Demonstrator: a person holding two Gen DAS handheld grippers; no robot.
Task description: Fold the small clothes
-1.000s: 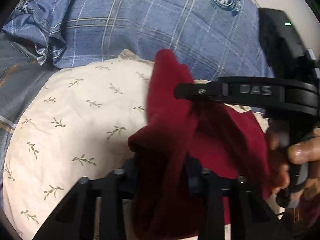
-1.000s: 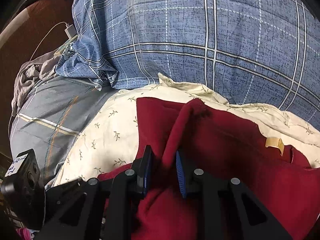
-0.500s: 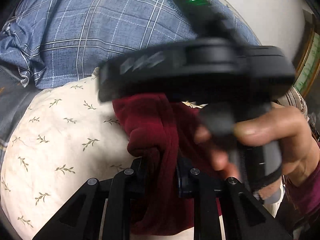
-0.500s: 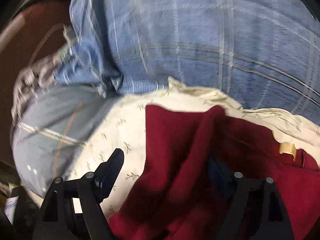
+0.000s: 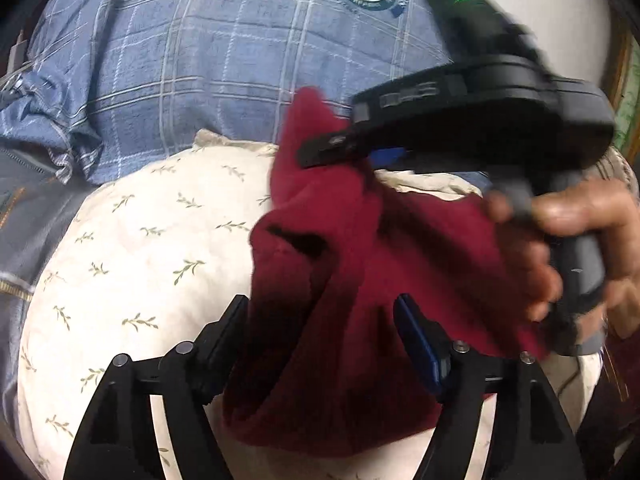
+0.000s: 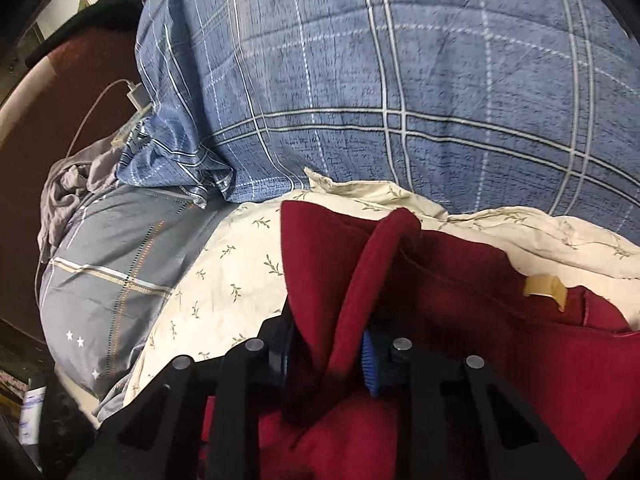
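The left gripper (image 5: 320, 336) stands wide apart around bunched red cloth (image 5: 352, 280); the right gripper (image 6: 326, 354) is clamped on a raised ridge of it. The cloth lies on the leaf-print pillow (image 5: 132, 248), rumpled, so folding looks barely begun. Its outline and type stay hidden; the hand (image 5: 560, 240) is blurred.

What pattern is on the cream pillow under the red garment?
Small green leafy sprigs on the pillow, clearest in the left wrist view.

Cream pillow (image 5: 132, 240): bare left half, open to approach. Red garment (image 5: 360, 280) covers its right half. Blue plaid cushion (image 6: 400, 80) walls the far edge. Right gripper (image 5: 360, 152) and hand (image 5: 568, 236) crowd the right side.
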